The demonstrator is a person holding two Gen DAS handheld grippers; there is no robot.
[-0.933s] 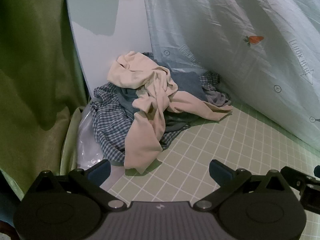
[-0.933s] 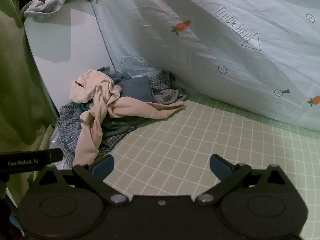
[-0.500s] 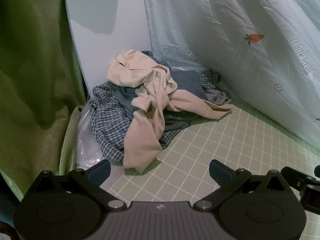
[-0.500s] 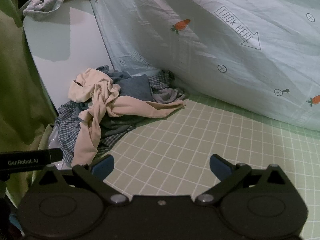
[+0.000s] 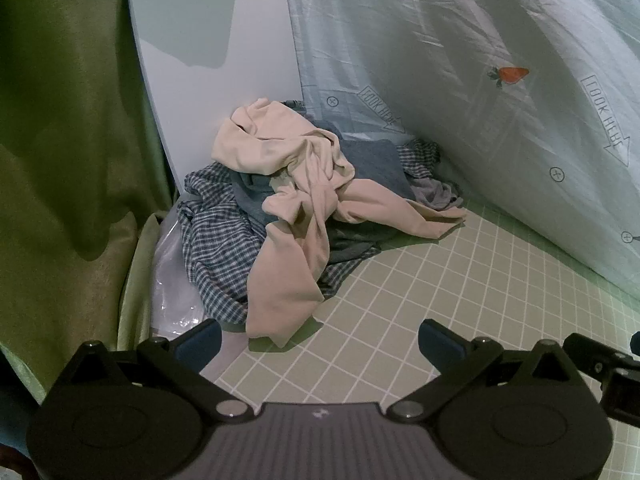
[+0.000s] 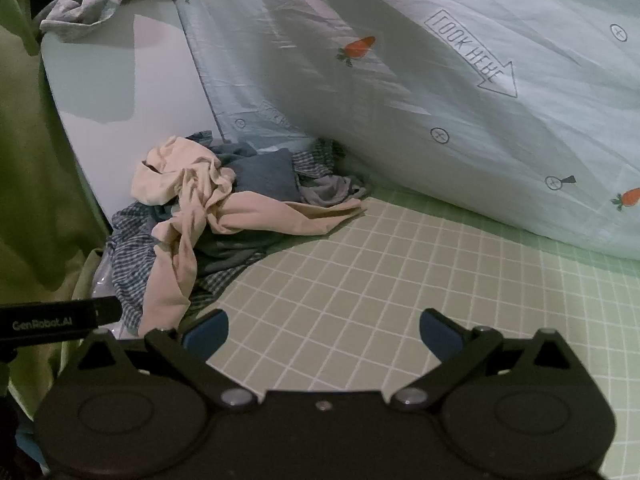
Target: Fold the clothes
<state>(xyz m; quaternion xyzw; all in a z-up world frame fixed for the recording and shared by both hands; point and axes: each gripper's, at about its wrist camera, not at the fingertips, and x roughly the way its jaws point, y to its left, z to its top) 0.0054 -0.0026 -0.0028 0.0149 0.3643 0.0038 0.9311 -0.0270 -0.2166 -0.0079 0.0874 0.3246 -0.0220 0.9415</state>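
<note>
A pale blue printed bedsheet, with carrots and "look here" arrows, hangs as a slanted backdrop across the far side, and a green curtain drapes down the left. Between them stands a white curved panel. The floor of the scene is a pale green mat with a white grid, flat and bare in front of both tools.

In the corner where panel and sheet meet lies the heap of crumpled clothes. On top sprawls a beige soft garment, twisted at its middle, one long limb trailing onto the mat toward the left gripper, another reaching right. Beneath it are a blue-and-white checked shirt and a slate-blue cloth; a small grey piece may be a separate item, though the dim light leaves that unsure.

All of it looks light, limp and unlikely to slip; the beige piece will probably drag its neighbours unless lifted by the free trailing end near the mat.

The left gripper's fingers stand wide apart and hold nothing. The right gripper is likewise spread and empty, above bare mat, further from the heap.
</note>
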